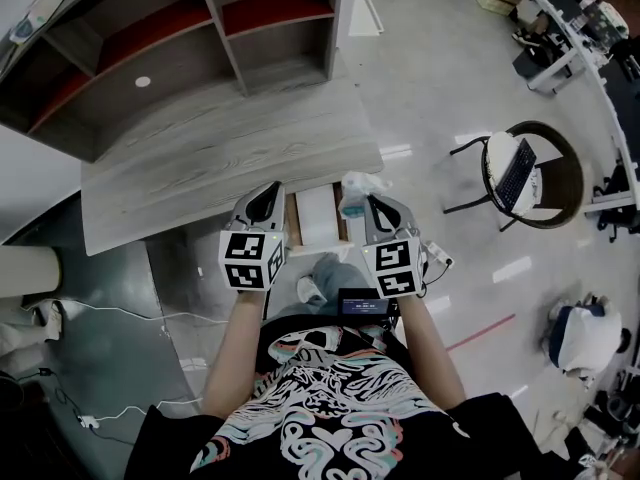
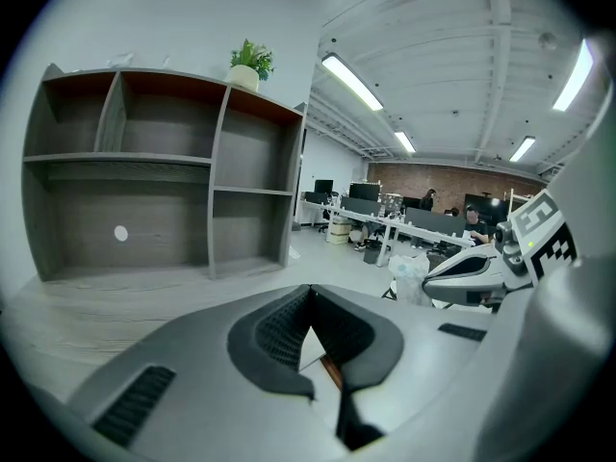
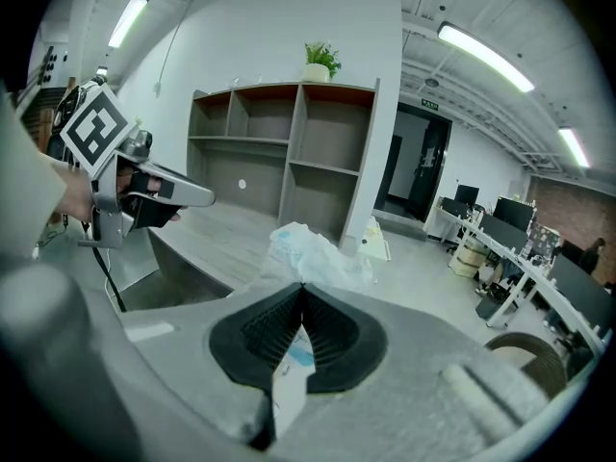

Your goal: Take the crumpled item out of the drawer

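Right tool (image 3: 301,289): jaws closed on the crumpled item (image 3: 308,250), a whitish plastic wad with pale blue patches. Most of the wad bulges out past the jaw tips. A strip of it hangs down between the pads, on the camera side.

Left tool (image 2: 310,293): jaws closed tip to tip, nothing gripped. The gap behind the tips shows a white surface and a brown wooden edge.

Head view: both tools are held over the open drawer (image 1: 318,224). The left tool (image 1: 268,196) is over the drawer's left rim and the right tool (image 1: 372,204) over its right rim. The crumpled item (image 1: 357,186) is at the right tool's tip, above the drawer's far right corner. It cannot be told whether it is clear of the rim.

The drawer is pulled out from the front edge of the desk (image 1: 220,158) toward the person, and its inside is pale. The desk's grey wood-grain top lies just beyond the drawer. A shelf unit (image 1: 200,28) stands on the desk's far side from the drawer, with a potted plant (image 3: 320,61) on top. A round chair (image 1: 530,173) stands on the floor, well to the drawer's right.
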Demonstrator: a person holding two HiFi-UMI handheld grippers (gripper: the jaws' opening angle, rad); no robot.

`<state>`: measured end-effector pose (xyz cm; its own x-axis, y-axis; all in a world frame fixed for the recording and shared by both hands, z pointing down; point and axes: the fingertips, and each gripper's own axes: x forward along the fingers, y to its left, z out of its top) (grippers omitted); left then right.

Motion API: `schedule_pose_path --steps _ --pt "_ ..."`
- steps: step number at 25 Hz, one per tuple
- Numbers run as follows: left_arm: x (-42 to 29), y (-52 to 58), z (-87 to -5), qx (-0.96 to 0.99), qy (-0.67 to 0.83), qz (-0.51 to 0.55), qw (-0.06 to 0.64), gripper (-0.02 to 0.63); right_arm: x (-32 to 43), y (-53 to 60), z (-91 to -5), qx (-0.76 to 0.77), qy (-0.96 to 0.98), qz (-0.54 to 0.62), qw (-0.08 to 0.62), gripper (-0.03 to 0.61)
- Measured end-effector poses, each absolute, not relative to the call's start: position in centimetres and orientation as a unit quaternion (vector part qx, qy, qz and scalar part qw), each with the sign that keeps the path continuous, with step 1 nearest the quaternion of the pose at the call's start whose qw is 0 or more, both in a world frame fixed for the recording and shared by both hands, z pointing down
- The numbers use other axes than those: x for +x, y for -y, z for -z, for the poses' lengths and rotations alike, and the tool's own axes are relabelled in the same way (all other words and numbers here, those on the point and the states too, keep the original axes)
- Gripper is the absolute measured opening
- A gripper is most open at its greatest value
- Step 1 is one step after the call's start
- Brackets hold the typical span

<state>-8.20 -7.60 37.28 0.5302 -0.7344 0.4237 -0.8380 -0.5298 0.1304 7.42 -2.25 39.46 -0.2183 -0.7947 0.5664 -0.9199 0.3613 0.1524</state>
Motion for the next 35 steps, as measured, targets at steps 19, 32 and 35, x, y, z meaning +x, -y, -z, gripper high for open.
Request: schedule_pose_path --steps 19,32,35 --pt "-9.5 6.8 -38.2 0.854 0.463 -0.171 0.164 0.002 5.9 1.4 -40.3 0.529 0.783 -0.119 0.306 0.008" --pt "-10.7 7.1 -38.3 0.849 0.470 -0.167 0.174 0.002 5.1 1.7 -40.4 0.518 0.786 -0.126 0.313 0.008" --pt "-11.0 7.3 -38.5 0.848 0.472 -0.167 0.176 0.002 4.9 2.0 -40.7 0.514 0.788 -0.126 0.315 0.008"
